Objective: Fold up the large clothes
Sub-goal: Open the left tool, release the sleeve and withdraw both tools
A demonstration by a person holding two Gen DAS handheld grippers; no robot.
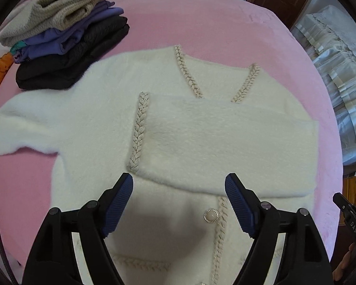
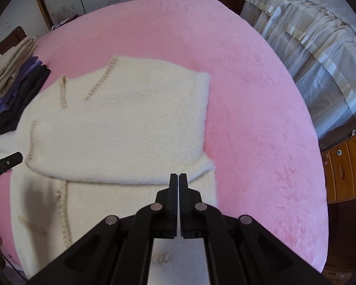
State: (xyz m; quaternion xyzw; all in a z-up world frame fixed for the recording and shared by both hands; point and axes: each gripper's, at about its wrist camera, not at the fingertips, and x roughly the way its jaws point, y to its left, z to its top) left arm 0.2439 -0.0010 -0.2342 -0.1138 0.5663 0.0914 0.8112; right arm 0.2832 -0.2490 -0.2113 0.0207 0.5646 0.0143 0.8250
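Pink plush bed cover (image 1: 201,19), bearing all items. Left gripper (image 1: 179,191): jaws wide, nothing between them, above the white fuzzy cardigan (image 1: 102,123) at lower centre. Right gripper (image 2: 178,180): jaws closed together, empty, over the cardigan's lower right edge. One sleeve (image 1: 225,142) folded across the chest. Stack of folded clothes (image 1: 66,30), upper left. Curtain (image 2: 315,54), upper right.

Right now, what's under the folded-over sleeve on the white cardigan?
The sleeve lies across the white cardigan chest, covering the upper placket. Braided trim and one button show below it; whatever lies beneath is hidden.
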